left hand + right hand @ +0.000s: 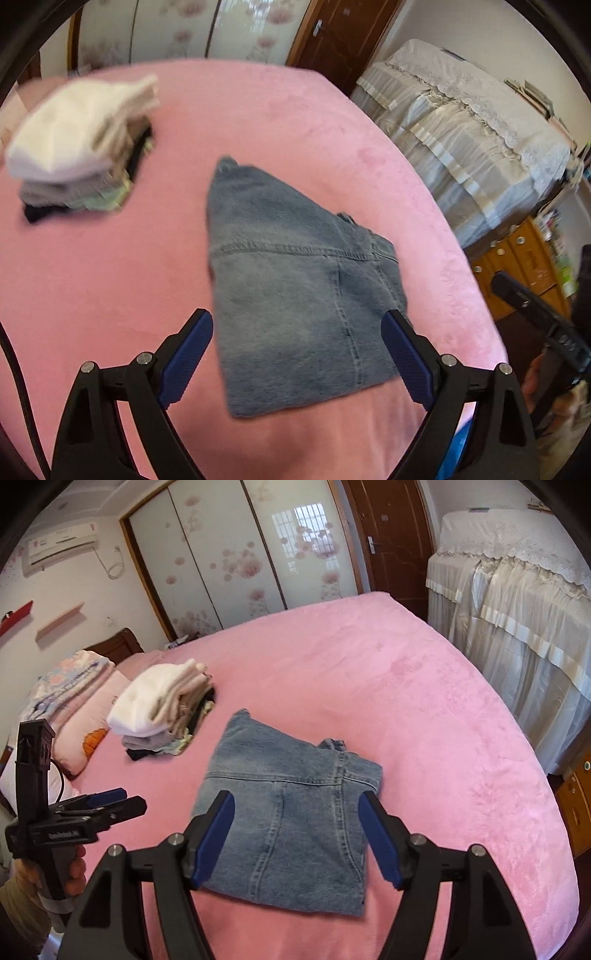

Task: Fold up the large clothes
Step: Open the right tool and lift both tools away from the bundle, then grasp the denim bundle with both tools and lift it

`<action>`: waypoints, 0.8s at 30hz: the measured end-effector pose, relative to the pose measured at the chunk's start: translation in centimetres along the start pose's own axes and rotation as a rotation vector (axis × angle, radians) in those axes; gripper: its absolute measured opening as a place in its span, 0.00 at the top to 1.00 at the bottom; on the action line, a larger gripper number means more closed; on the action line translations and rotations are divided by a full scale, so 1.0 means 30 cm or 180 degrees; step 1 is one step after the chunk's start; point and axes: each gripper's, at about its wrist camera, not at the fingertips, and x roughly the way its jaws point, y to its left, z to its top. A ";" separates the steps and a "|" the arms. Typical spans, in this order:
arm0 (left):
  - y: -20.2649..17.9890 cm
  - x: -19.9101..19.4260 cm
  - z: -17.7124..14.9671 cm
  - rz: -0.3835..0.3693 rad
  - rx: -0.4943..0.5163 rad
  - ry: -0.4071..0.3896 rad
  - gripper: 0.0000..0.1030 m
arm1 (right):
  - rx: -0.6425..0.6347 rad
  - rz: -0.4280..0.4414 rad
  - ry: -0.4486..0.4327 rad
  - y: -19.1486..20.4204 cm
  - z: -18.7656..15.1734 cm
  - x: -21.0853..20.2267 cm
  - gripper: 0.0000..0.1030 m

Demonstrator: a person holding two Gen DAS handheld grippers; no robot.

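Note:
A pair of blue jeans, folded into a compact rectangle, lies on the pink bed cover in the left wrist view (291,280) and in the right wrist view (291,812). My left gripper (297,328) is open and empty, hovering above the near end of the jeans. My right gripper (297,808) is open and empty, also above the jeans' near part. The left gripper also shows from the side at the left edge of the right wrist view (110,803), held in a hand. The right gripper's body shows at the right edge of the left wrist view (539,317).
A stack of folded clothes (162,709) with a white item on top sits on the bed (406,686) to the left, beyond the jeans. Pillows and a folded quilt (74,701) lie at the far left. A lace-covered piece of furniture (517,602) stands to the right. Wardrobe doors (236,554) are behind.

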 end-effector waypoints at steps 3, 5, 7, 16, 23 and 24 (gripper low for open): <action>0.061 0.086 0.016 -0.0164 -0.0165 0.0187 0.11 | 0.0099 0.0034 0.0201 -0.055 0.001 0.079 0.32; 0.094 0.138 0.019 -0.0152 -0.0241 0.0302 0.10 | 0.0136 0.0005 0.0319 -0.090 -0.003 0.128 0.32; 0.126 0.185 0.023 -0.0138 -0.0273 0.0354 0.10 | 0.0205 0.0058 0.0437 -0.127 -0.011 0.170 0.32; 0.202 0.414 -0.015 -0.0500 -0.0163 0.0829 0.10 | 0.0331 0.0321 0.0985 -0.235 -0.108 0.365 0.32; 0.269 0.515 -0.029 -0.0686 -0.0292 0.0874 0.10 | 0.0638 0.0701 0.1236 -0.318 -0.191 0.512 0.32; 0.278 0.529 -0.032 -0.0723 -0.0303 0.0895 0.10 | 0.0672 0.0762 0.1251 -0.328 -0.198 0.526 0.32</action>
